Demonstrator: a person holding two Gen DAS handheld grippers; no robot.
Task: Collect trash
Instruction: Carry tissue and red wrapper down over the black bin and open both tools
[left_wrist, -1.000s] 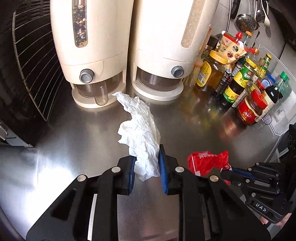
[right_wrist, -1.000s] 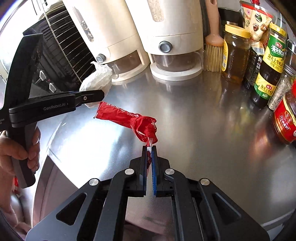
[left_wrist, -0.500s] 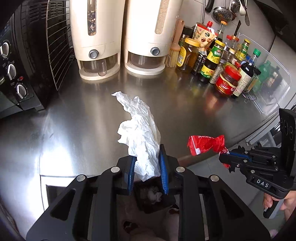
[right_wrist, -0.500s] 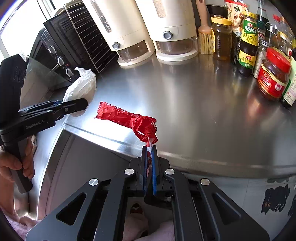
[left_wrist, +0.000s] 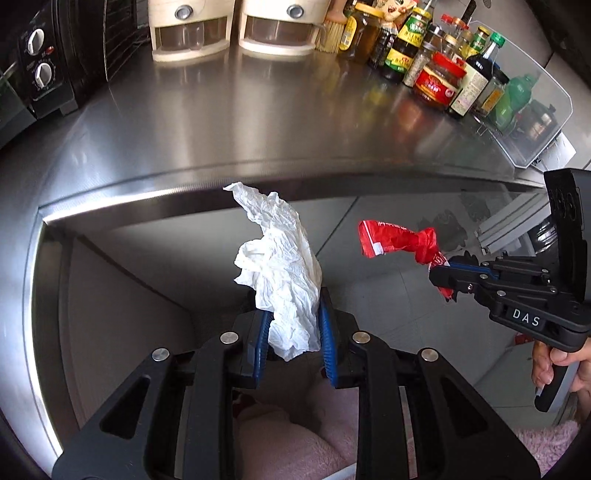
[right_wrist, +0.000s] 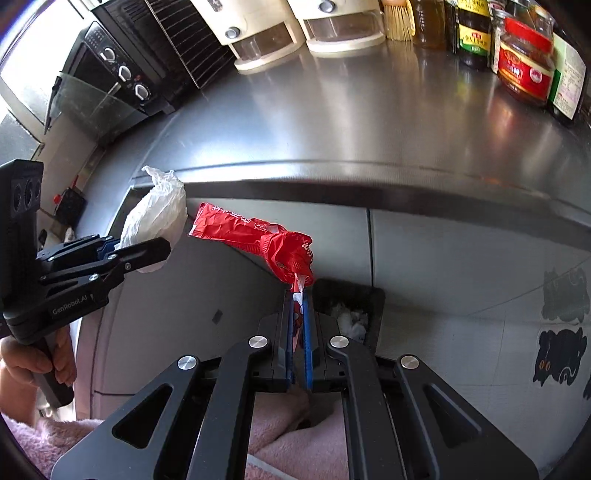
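My left gripper (left_wrist: 293, 325) is shut on a crumpled white tissue (left_wrist: 280, 258), held in the air in front of the counter's edge. My right gripper (right_wrist: 298, 314) is shut on a twisted red wrapper (right_wrist: 255, 236), also off the counter. In the left wrist view the right gripper (left_wrist: 448, 275) with the red wrapper (left_wrist: 399, 242) is to the right. In the right wrist view the left gripper (right_wrist: 147, 253) with the tissue (right_wrist: 159, 210) is to the left. A black trash bin (right_wrist: 351, 306) with white paper in it stands on the floor below the right gripper.
The steel counter (left_wrist: 258, 122) carries two cream dispensers (left_wrist: 236, 22), a black oven (left_wrist: 44, 59) at the left, and sauce bottles and jars (left_wrist: 439, 70) at the right back. Grey cabinet fronts (right_wrist: 461, 266) lie under the counter. Pink fuzzy fabric (left_wrist: 288, 443) is below.
Both grippers have pulled back from the counter and dropped below its edge, each still holding its trash. The bin has come into the right wrist view.
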